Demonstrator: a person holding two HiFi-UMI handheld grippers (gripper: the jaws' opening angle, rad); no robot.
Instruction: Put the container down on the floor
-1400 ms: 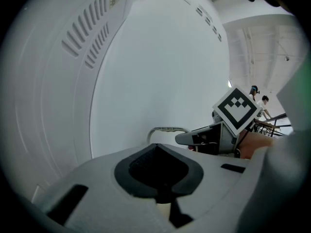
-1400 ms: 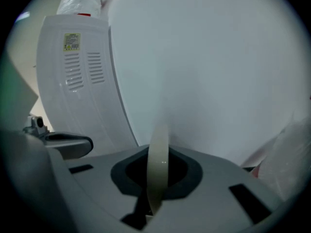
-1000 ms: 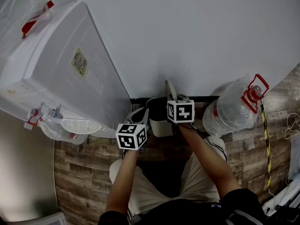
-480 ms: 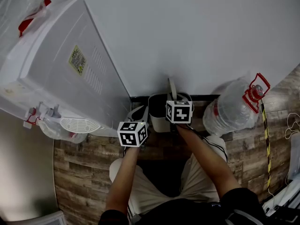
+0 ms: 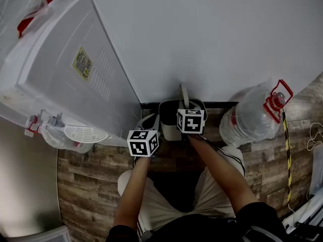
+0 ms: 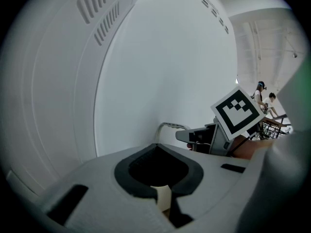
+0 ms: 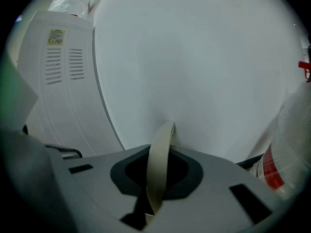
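The container point(image 5: 169, 124) is a small beige-grey bin with strap handles, hanging low over the wood floor by the wall. One strap handle point(image 5: 184, 94) stands up above it. My left gripper point(image 5: 150, 124) is at its left side and my right gripper point(image 5: 186, 110) at its right. In the left gripper view the jaws point(image 6: 163, 204) are shut on a beige strap point(image 6: 162, 196). In the right gripper view the jaws point(image 7: 149, 204) are shut on a beige strap loop point(image 7: 159, 171) that rises between them. The right gripper's marker cube point(image 6: 238, 111) shows in the left gripper view.
A white water dispenser point(image 5: 75, 69) stands close on the left, with its tap tray point(image 5: 87, 134). A large clear water bottle point(image 5: 250, 119) with a red cap lies at the right. The white wall and black skirting point(image 5: 222, 105) are right behind the container. Yellow-black tape point(image 5: 287, 155) runs along the floor.
Both grippers and the container have sunk a little toward the floor. The grips on the straps look the same.
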